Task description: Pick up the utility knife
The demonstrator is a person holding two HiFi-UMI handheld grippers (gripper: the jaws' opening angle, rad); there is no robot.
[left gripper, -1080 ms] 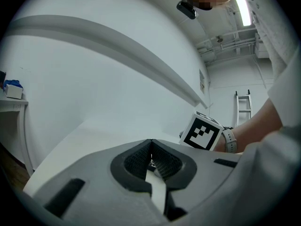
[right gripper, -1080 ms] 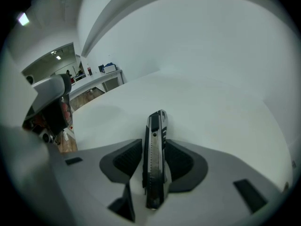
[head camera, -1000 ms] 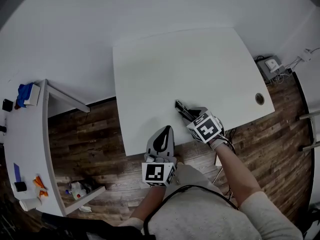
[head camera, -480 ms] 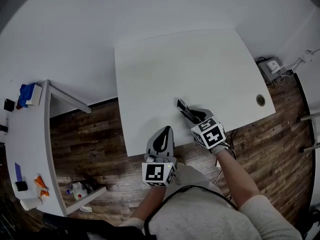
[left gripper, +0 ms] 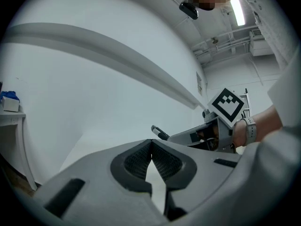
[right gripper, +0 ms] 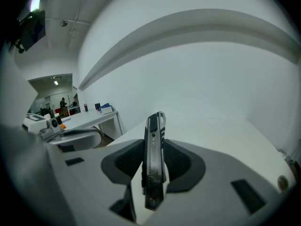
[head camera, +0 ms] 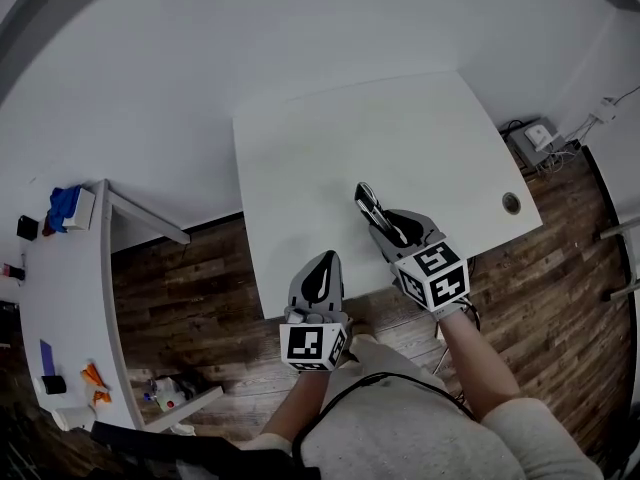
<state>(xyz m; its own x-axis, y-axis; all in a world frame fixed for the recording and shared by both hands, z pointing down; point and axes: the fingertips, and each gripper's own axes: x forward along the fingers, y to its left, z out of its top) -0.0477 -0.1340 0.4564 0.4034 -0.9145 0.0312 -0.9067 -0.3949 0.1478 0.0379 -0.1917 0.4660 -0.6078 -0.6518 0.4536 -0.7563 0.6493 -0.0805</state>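
The utility knife (head camera: 367, 204), dark grey and slim, hangs above the white table (head camera: 420, 128), off its surface. My right gripper (head camera: 385, 226) is shut on it. In the right gripper view the knife (right gripper: 155, 126) stands on edge between the pads of that gripper (right gripper: 153, 166), and its metal tip juts out past them. My left gripper (head camera: 321, 270) is shut with nothing in it, at the table's near edge. The left gripper view shows its pads meeting at the tips (left gripper: 151, 147), with the knife's tip (left gripper: 159, 133) beyond to the right.
A round cable hole (head camera: 511, 203) sits near the table's right corner. A side table (head camera: 60, 298) at the left carries a blue item and small orange things. Wooden floor (head camera: 190, 278) lies between the two tables. A power block with cables (head camera: 541, 133) lies on the floor at the right.
My right gripper has lifted the knife off the table and tipped its nose down. The left gripper has risen a little.
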